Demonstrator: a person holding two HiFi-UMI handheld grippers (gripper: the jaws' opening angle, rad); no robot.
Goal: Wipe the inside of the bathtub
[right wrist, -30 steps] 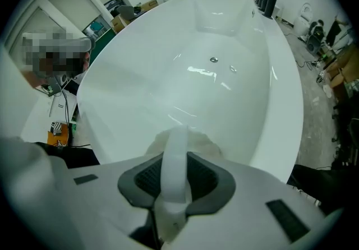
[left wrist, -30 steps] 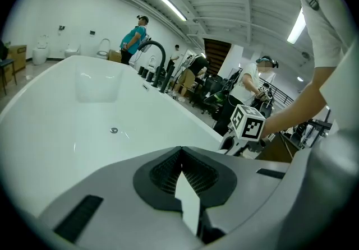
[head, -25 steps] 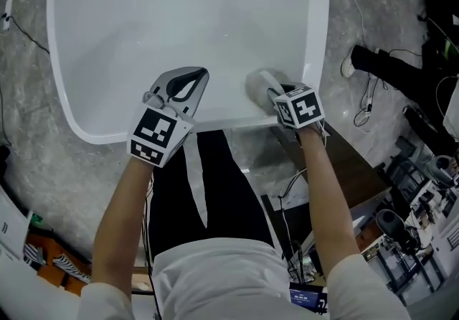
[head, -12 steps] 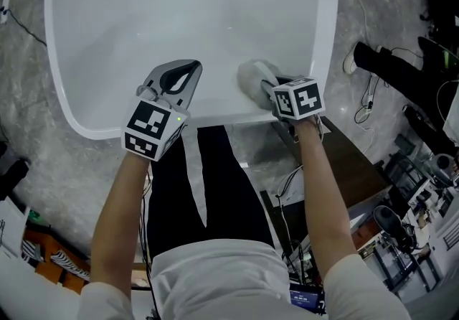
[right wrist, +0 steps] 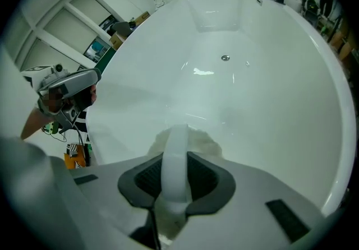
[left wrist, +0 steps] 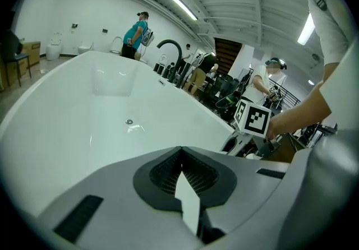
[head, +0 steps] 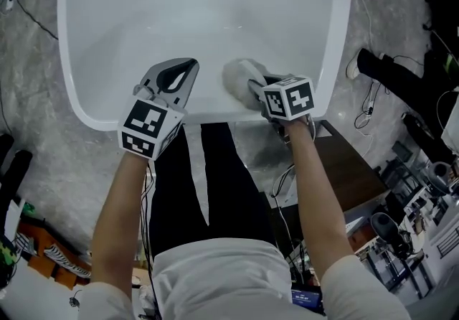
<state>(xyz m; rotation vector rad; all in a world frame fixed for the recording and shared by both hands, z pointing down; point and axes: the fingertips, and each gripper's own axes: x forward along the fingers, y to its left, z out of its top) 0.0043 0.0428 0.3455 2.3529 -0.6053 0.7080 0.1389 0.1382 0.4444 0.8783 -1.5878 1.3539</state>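
1. Plainly, wiping is in hand: the right gripper [head: 254,89] presses a pale wiping pad [head: 237,76] against the near end wall of the bathtub [head: 215,10], just inside its near rim.
2. Its fingers [right wrist: 140,180] are clamped on the pad's white handle [right wrist: 176,153], which runs straight up between them. The fluffy body sticks out beyond the tips and touches the bathtub wall.
3. The left gripper [head: 188,67] hangs over the bathtub's near rim, beside the pad but apart from it, its jaws pressed together on nothing.
4. Most of the bathtub's inside lies beyond the pad, so I judge much is left to wipe. The next move calls for sweeping the pad along the bathtub wall and down toward its floor, with steady pressure and a firm hold so the handle does not slip.
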